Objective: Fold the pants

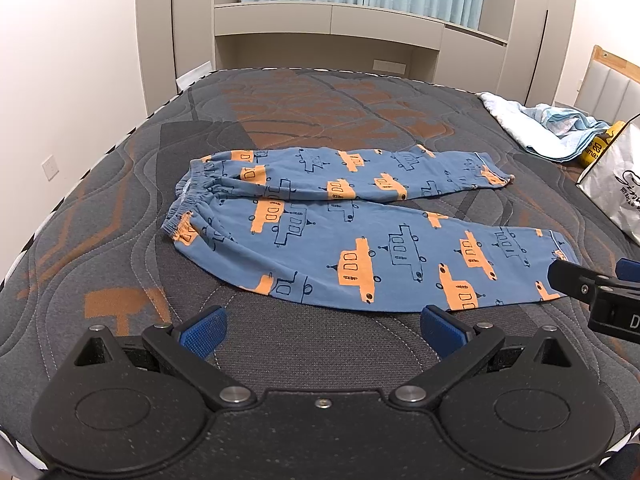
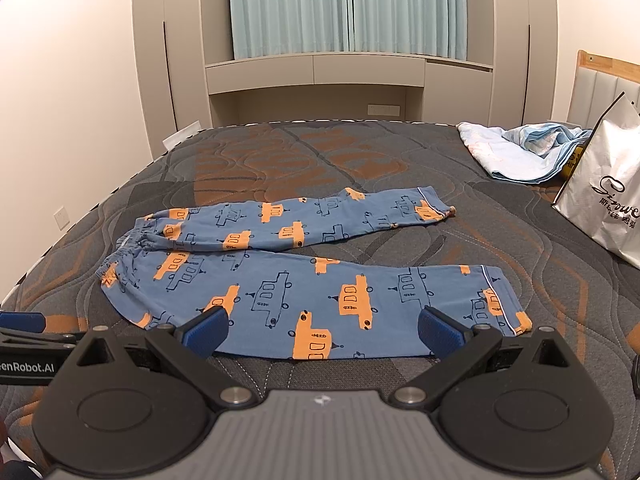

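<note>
Blue pants (image 1: 352, 220) with orange and outlined cars lie flat on the bed, waistband to the left, both legs spread to the right; they also show in the right wrist view (image 2: 304, 276). My left gripper (image 1: 323, 334) is open and empty, just short of the near leg's lower edge. My right gripper (image 2: 323, 332) is open and empty, its fingertips at the near leg's lower edge toward the cuff. The right gripper also shows at the right edge of the left wrist view (image 1: 592, 284).
The bed (image 1: 120, 208) has a grey and orange quilted mattress. A crumpled light blue cloth (image 2: 520, 152) and a white shopping bag (image 2: 608, 196) sit at the far right. A cabinet and curtains stand behind the bed. A headboard is at the right.
</note>
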{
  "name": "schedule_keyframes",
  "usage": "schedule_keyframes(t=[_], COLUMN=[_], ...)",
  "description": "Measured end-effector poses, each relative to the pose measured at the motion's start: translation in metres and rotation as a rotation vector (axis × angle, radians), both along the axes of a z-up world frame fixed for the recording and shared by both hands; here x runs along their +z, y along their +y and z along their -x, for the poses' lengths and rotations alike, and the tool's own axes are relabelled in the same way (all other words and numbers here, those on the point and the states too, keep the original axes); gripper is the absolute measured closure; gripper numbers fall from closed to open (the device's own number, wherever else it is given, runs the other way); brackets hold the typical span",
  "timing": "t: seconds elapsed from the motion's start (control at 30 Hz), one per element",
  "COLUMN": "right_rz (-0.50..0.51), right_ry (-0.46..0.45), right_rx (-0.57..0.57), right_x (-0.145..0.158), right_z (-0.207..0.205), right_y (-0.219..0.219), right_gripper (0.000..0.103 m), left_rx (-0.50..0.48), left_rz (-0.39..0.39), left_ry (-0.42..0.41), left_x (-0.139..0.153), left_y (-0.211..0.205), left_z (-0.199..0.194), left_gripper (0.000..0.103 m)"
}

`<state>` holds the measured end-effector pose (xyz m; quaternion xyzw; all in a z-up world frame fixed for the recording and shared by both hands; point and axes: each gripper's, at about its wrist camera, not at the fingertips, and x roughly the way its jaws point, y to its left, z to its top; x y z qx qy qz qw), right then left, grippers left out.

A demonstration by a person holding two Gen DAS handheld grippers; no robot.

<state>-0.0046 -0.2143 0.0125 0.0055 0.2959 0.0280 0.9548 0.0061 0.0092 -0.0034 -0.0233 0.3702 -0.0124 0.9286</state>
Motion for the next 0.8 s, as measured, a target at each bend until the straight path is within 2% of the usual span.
schedule_keyframes(t=[0.57,0.73,0.8], right_rz=[-0.001,0.017,0.019], right_ry=[0.000,0.000,0.001], right_rx=[0.000,0.016,0.028], right_x=[-0.001,-0.005,-0.007], right_z=[-0.003,-0.017,-0.027], right_y=[-0.001,-0.002,-0.002], right_gripper=[0.000,0.000,0.000], left_rx=[0.000,-0.031,-0.039], left_rz=[0.001,0.003,-0.021], left_ry=[0.004,0.019,0.011], left_x=[0.000,0.000,-0.002], left_y=[0.002,0.011,0.017], left_z=[-0.002,-0.017,-0.026], left_gripper=[0.000,0.000,0.000])
